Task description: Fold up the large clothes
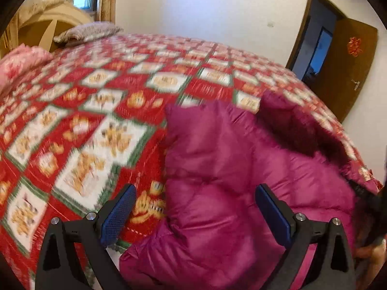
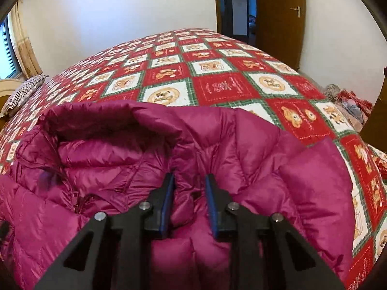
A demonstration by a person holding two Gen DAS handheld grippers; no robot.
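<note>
A magenta puffer jacket [image 1: 229, 169] lies on the bed at the near edge, with a dark fur-trimmed hood [image 1: 302, 130] at its far right. My left gripper [image 1: 196, 193] is open wide and empty above the jacket's left part; the view is blurred. In the right wrist view the jacket [image 2: 108, 164] fills the foreground, its collar [image 2: 96, 113] folded open. My right gripper [image 2: 189, 181] is shut on a bunched fold of the jacket, its pads [image 2: 169, 193] pressing the fabric between them.
The bed carries a red, white and green checkered bedspread [image 2: 212, 84]. A striped pillow [image 1: 89, 30] and a pink quilt [image 1: 19, 60] lie at the far left. A brown door [image 1: 343, 72] stands open to the right. Clothes are piled at the right [image 2: 348, 104].
</note>
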